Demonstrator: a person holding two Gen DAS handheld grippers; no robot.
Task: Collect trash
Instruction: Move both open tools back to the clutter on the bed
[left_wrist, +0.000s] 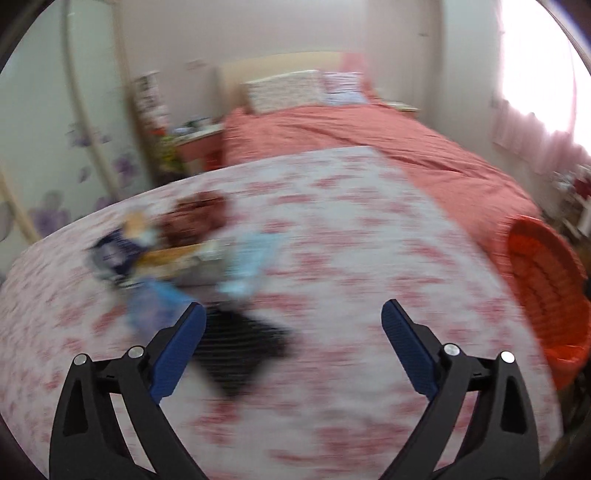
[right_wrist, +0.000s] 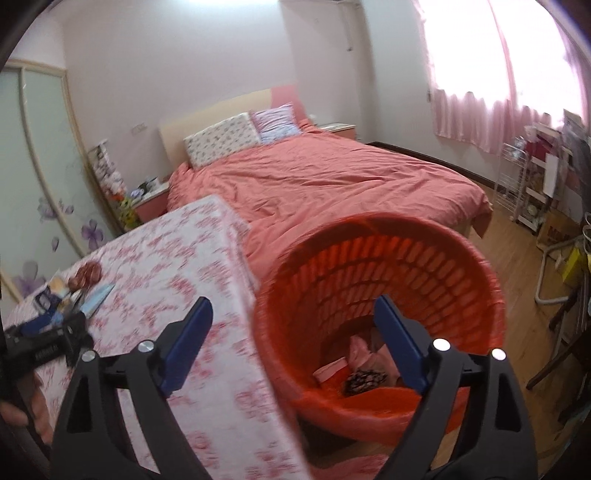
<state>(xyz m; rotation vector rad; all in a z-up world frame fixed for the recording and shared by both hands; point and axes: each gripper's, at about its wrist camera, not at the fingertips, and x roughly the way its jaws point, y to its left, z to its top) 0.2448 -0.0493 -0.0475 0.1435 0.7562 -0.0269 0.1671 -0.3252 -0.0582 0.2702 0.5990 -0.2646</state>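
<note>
A blurred pile of trash (left_wrist: 173, 254) lies on the floral-cloth table (left_wrist: 332, 258) at its left: wrappers, a light blue piece and a black piece (left_wrist: 240, 350). My left gripper (left_wrist: 293, 314) is open and empty over the table, just right of the black piece. My right gripper (right_wrist: 293, 306) is open and empty above the near rim of the orange basket (right_wrist: 424, 258), which holds pink and dark scraps (right_wrist: 362, 369). The pile also shows in the right wrist view (right_wrist: 77, 291), with the left gripper (right_wrist: 44, 343) beside it.
A bed with a coral cover (right_wrist: 314, 184) stands behind the table. The basket shows at the table's right edge in the left wrist view (left_wrist: 546, 288). A nightstand (right_wrist: 151, 199) is at the back left. Shelves and clutter (right_wrist: 535, 184) line the right wall on wooden floor.
</note>
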